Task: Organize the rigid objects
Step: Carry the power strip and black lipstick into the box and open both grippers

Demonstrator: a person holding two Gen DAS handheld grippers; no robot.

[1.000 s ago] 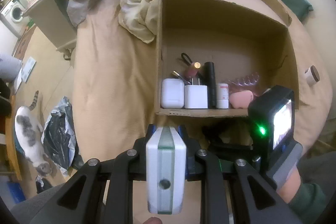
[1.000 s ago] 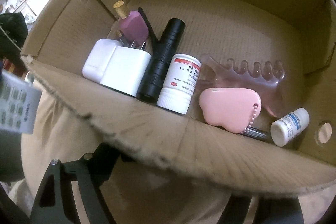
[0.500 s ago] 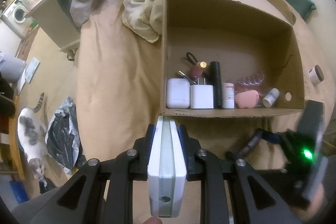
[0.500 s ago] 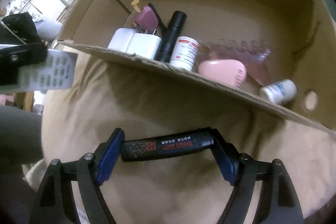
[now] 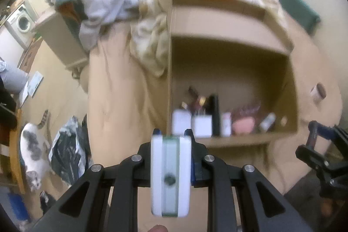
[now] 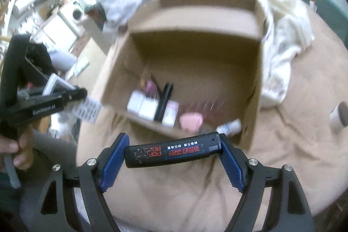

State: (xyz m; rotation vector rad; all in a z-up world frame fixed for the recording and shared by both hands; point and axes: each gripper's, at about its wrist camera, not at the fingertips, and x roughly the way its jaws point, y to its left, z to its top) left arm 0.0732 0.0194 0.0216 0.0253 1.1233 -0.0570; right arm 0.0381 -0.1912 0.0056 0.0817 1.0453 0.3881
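Ahead of the right hand-held gripper (image 6: pixel 173 152), clamped endwise on a lighter (image 6: pixel 173 152), stood a box (image 6: pixel 253 88) on the bed (image 6: pixel 289 145); the left hand-held gripper (image 5: pixel 170 166) pinched a remote (image 5: pixel 170 175).

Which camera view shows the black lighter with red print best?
The right wrist view: the black lighter with red print lies crosswise in the right gripper, print visible. The left wrist view shows only one blurred end.

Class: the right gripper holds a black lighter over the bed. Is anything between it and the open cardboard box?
Only the cardboard box's near wall stands between the black lighter, clamped endwise in the right gripper, and the box floor; nothing covers the opening.
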